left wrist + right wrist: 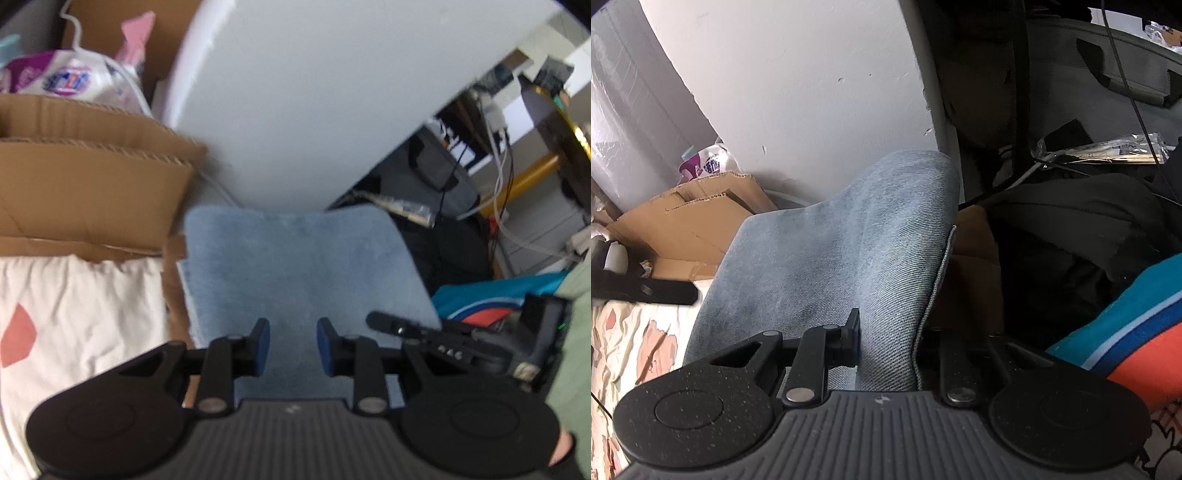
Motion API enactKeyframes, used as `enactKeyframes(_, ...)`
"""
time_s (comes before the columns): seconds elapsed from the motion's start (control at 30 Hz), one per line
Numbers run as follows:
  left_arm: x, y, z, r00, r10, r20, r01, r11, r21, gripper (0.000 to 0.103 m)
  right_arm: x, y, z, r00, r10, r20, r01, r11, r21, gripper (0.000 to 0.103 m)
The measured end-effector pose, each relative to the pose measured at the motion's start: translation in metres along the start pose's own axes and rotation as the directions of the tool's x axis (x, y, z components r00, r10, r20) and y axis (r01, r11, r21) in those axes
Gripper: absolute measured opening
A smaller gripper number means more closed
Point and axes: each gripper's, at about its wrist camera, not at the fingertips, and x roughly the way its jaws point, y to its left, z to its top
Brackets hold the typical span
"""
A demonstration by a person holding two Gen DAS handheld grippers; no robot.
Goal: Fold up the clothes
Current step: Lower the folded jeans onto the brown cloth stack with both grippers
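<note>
Right jaws [886, 339] clamp one denim garment [849, 251]; left jaws [293, 347] apart.

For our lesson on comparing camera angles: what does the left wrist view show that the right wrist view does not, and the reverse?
Only the left wrist view shows the left gripper, its blue pads apart above the fabric with nothing between them, and a pink item behind the boxes. Only the right wrist view shows the right gripper clamped on a fold of the denim garment. Both show the denim, the cardboard boxes and the teal cloth.
</note>
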Motion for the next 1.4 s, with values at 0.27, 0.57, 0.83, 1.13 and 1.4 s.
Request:
enactKeyframes(0.27, 0.032, -0.005, -0.015, 0.996, 0.081, -0.046, -0.079, 0.995, 0.057, 0.018, 0.004, 0.000, -0.001, 0.999, -0.045, -0.019, 0.045, 0.999, 0.022, 0.035)
enactKeyframes(0.57, 0.038, 0.002, -0.015, 0.987, 0.155, -0.050, -0.149, 0.984, 0.100, 0.003, -0.016, 0.012, 0.000, 0.989, -0.146, 0.036, 0.149, 0.985, -0.086, 0.040)
enactKeyframes(0.83, 0.045, -0.008, -0.009, 0.978, 0.200, -0.053, -0.188, 0.966, 0.177, 0.003, -0.025, 0.020, -0.002, 0.984, -0.149, 0.101, 0.159, 0.982, -0.105, 0.039)
enactKeyframes(1.13, 0.047, -0.007, -0.017, 0.974, 0.224, -0.032, -0.214, 0.956, 0.199, 0.003, 0.025, 0.030, -0.033, 0.990, -0.132, 0.052, 0.135, 0.988, -0.070, 0.039)
enactKeyframes(1.4, 0.041, -0.011, -0.009, 0.979, 0.201, -0.039, -0.189, 0.962, 0.198, 0.003, 0.023, 0.026, -0.041, 0.991, -0.125, 0.046, 0.129, 0.988, -0.083, 0.038)
